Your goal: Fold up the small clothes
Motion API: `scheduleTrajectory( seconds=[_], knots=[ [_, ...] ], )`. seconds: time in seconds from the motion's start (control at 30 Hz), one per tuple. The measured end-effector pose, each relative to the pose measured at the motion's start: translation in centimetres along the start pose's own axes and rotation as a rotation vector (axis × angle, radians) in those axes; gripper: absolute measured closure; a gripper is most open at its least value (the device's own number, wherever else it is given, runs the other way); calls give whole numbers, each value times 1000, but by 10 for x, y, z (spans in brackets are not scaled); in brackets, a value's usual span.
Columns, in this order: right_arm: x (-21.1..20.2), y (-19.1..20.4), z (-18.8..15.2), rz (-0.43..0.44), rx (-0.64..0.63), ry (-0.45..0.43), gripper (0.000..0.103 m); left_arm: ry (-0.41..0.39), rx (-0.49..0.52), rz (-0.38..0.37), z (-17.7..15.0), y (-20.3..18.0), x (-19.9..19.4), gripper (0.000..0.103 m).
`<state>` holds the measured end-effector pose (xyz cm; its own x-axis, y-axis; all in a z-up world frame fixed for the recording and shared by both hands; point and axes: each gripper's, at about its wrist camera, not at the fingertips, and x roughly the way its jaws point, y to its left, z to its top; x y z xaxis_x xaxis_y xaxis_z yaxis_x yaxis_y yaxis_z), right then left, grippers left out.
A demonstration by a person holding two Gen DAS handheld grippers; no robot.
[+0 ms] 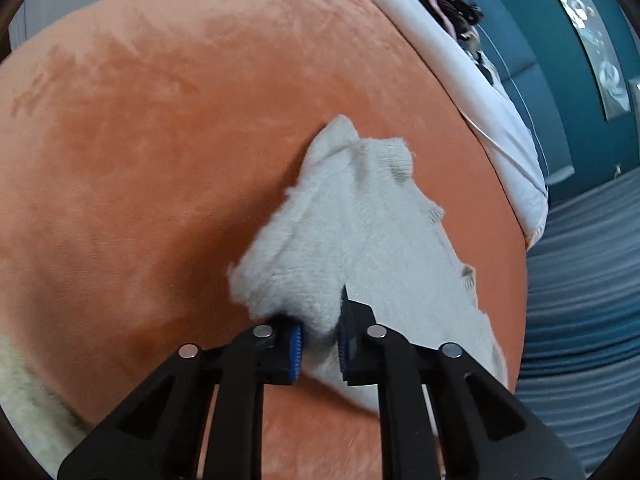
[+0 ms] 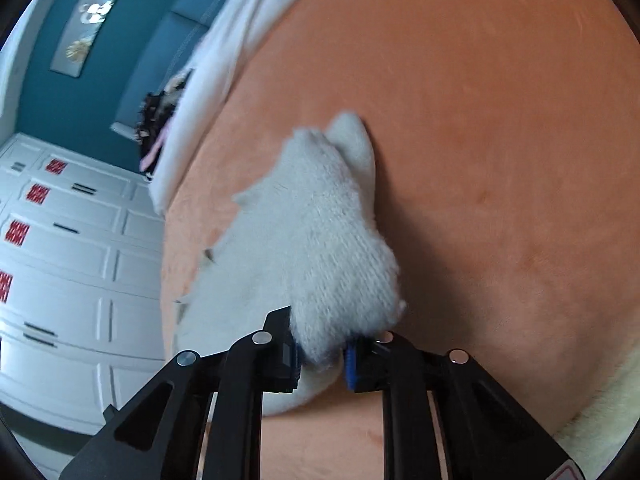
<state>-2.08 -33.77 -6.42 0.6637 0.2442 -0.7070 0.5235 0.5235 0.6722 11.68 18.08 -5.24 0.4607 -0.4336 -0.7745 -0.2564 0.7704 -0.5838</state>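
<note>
— What has the left gripper (image 1: 320, 350) got?

— Its jaws are clamped on a corner of the small cream knitted sweater (image 1: 360, 232), which stretches away ahead of it over the orange blanket (image 1: 160, 140).

— And the right gripper (image 2: 323, 360)?

— Same sweater (image 2: 320, 232), another bunched corner pinched between its blue pads (image 2: 351, 364). The knit runs forward from the fingers; a white sheet (image 2: 224, 60) lies beyond, to its left.

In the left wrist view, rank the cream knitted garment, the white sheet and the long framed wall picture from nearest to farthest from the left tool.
1. Cream knitted garment: clamped in the left tool.
2. White sheet: upper right, along the orange blanket's edge.
3. Long framed wall picture: far right, on the teal wall.
</note>
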Motion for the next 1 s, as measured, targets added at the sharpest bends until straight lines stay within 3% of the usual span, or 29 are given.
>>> scheduleTrajectory(
  seconds=[0.13, 0.27, 0.3, 0.33, 0.4, 0.47, 0.5, 0.53, 0.6, 0.7, 0.73, 0.77, 0.8, 0.83, 0.9, 1.0],
  knots=[
    [-33, -27, -38, -104, -42, 71, 91, 96, -24, 51, -38, 34, -26, 93],
    [-16, -67, -81, -290, -55, 221, 90, 182, -8, 156, -83, 72, -3, 85],
    [-20, -65, -83, -292, -61, 213, 89, 149, -8, 144, -85, 72, -6, 82],
    [-30, -58, -80, -293, -68, 179, 82, 113, 14, 157, -83, 64, -15, 73],
    [-55, -39, -67, -357, -112, 71, 60, 28, 98, 158, -72, 39, -39, 71],
    [-72, -18, -50, -376, -179, -49, 43, -76, 204, 129, -57, 9, -61, 50],
    [-75, -4, -38, -370, -227, -96, 40, -135, 244, 140, -50, -4, -67, 27],
    [-73, 4, -25, -357, -260, -114, 35, -194, 287, 147, -42, -17, -68, 10],
    [-48, 22, -3, -320, -325, -117, 30, -231, 353, 138, -22, -43, -51, 10],
    [20, 39, 21, -346, -398, -48, 25, -134, 369, 145, 5, -62, 9, 8],
    [40, 36, 22, -373, -411, -18, 25, -73, 349, 172, 13, -62, 36, 10],
    [62, 37, 22, -406, -421, 27, 36, -11, 320, 211, 18, -59, 61, 18],
    [77, 43, 21, -446, -425, 75, 52, 34, 304, 225, 19, -51, 74, 64],
    [74, 52, 22, -453, -425, 66, 87, 93, 287, 232, 22, -49, 86, 86],
    [33, 71, 25, -261, -404, -48, 95, 37, 260, 144, 27, -51, 67, 92],
    [-10, 62, 34, -221, -376, -154, 96, -6, 306, 160, 33, -49, 51, 93]
  ],
)
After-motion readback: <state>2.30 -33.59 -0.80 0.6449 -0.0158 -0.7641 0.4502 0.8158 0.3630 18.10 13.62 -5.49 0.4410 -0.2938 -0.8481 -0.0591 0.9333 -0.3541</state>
